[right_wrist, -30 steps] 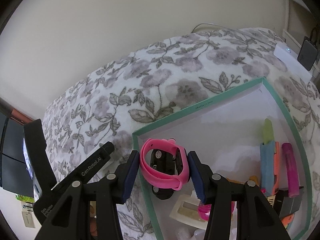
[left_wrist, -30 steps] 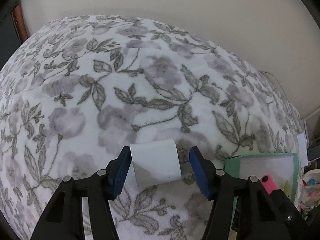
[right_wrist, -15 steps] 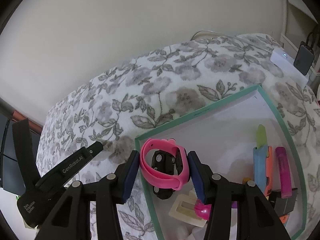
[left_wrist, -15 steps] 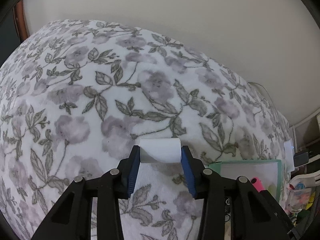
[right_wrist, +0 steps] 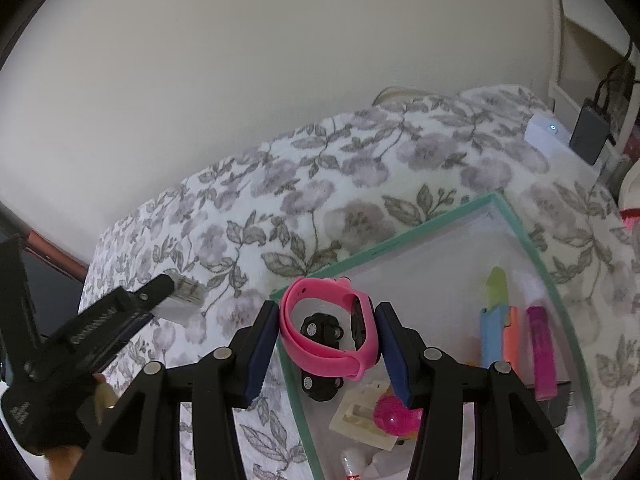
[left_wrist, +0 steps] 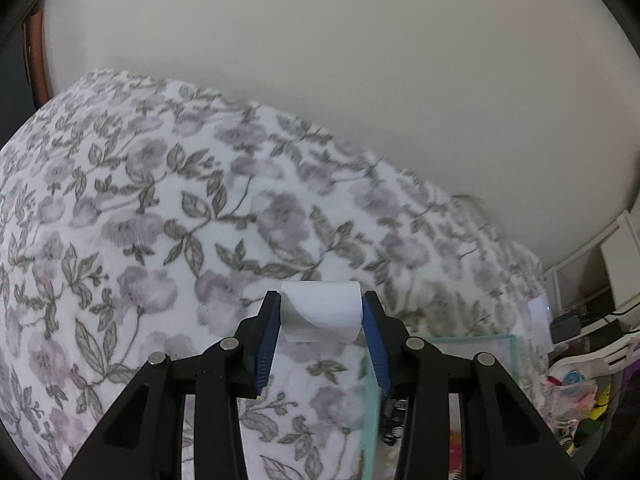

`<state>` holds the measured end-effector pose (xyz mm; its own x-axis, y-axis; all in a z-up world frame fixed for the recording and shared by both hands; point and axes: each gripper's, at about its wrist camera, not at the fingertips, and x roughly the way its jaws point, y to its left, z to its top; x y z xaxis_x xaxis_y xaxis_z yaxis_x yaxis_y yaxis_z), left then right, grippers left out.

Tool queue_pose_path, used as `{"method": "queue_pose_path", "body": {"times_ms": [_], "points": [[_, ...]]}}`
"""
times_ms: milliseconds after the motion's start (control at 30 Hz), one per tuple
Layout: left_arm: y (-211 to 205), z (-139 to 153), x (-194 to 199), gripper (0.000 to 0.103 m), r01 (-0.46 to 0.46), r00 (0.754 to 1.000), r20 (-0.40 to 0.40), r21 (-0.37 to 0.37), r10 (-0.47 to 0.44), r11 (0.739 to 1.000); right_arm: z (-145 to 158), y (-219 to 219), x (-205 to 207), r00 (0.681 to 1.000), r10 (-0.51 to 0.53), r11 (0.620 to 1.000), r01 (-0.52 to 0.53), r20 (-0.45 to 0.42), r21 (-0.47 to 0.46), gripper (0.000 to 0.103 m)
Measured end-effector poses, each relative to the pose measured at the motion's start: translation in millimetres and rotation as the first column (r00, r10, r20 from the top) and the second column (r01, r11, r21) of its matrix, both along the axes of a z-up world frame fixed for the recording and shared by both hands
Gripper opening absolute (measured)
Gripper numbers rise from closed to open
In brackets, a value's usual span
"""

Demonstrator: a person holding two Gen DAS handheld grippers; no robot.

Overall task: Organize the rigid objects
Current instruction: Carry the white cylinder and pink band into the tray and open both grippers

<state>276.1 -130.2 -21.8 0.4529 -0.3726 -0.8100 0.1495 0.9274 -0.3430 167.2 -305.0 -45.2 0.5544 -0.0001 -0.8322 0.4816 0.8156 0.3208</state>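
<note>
My left gripper (left_wrist: 320, 314) is shut on a small white block (left_wrist: 320, 311) and holds it above the floral blanket (left_wrist: 160, 240), left of the green-rimmed box (left_wrist: 460, 340). In the right wrist view the left gripper (right_wrist: 176, 296) with the white block (right_wrist: 186, 294) hangs left of the box. My right gripper (right_wrist: 328, 336) is shut on a pink wristband (right_wrist: 320, 354) over the near left corner of the green-rimmed box (right_wrist: 520, 232). A black toy car (right_wrist: 322, 330) lies in the box under the band.
The box also holds a cream plastic piece (right_wrist: 360, 414), a pink ball-shaped item (right_wrist: 396, 414) and coloured markers (right_wrist: 516, 332). A white device (right_wrist: 548, 134) and a dark power bank (right_wrist: 590, 134) sit at the bed's far right. A wall runs behind the bed.
My left gripper closed on the white block, lifted it and carried it toward the box. My right gripper kept the pink wristband and rose slightly over the box.
</note>
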Motion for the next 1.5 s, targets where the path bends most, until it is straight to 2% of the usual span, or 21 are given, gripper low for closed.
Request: {"method": "queue_pose_path", "body": {"times_ms": [167,300,400,633,800,967,1067,1233,1400,1500], "points": [[-8,21,-10,0.043,0.033,0.999,0.037,-0.018,-0.032,0.999,9,-4,-6,1.0,-0.01,1.0,0.01,0.002,-0.025,0.052],[-20,27,-17,0.043,0.071,0.997,0.032,-0.033,-0.069,0.997,9,-10,-12,1.0,-0.024,0.999,0.023,-0.012,-0.031,0.052],[-32,27,-25,0.043,0.102,0.994,0.028,-0.013,-0.101,0.995,6,-16,-17,0.998,-0.042,0.998,0.04,-0.038,-0.038,0.052],[-62,13,-50,0.043,0.194,0.98,-0.035,0.008,-0.193,0.981,-6,-32,-29,0.984,-0.088,0.99,0.07,-0.155,-0.119,0.052],[-82,-4,-67,0.043,0.256,0.961,-0.11,0.012,-0.253,0.967,-20,-42,-41,0.966,-0.112,0.987,0.082,-0.232,-0.137,0.053],[-94,-16,-82,0.043,0.295,0.949,-0.141,0.073,-0.283,0.953,-30,-43,-47,0.958,-0.101,0.99,0.071,-0.268,-0.121,0.053],[-96,-25,-86,0.043,0.305,0.942,-0.171,0.077,-0.289,0.949,-35,-41,-52,0.956,-0.098,0.99,0.066,-0.275,-0.126,0.053],[-93,-25,-90,0.043,0.302,0.944,-0.17,0.099,-0.282,0.948,-34,-40,-59,0.953,-0.114,0.99,0.085,-0.281,-0.114,0.053],[-87,-20,-92,0.043,0.289,0.947,-0.17,0.082,-0.272,0.954,-27,-40,-66,0.955,-0.13,0.989,0.106,-0.268,-0.1,0.054],[-78,-11,-93,0.048,0.274,0.953,-0.151,0.07,-0.262,0.959,-21,-39,-71,0.957,-0.136,0.988,0.112,-0.255,-0.105,0.056]]}}
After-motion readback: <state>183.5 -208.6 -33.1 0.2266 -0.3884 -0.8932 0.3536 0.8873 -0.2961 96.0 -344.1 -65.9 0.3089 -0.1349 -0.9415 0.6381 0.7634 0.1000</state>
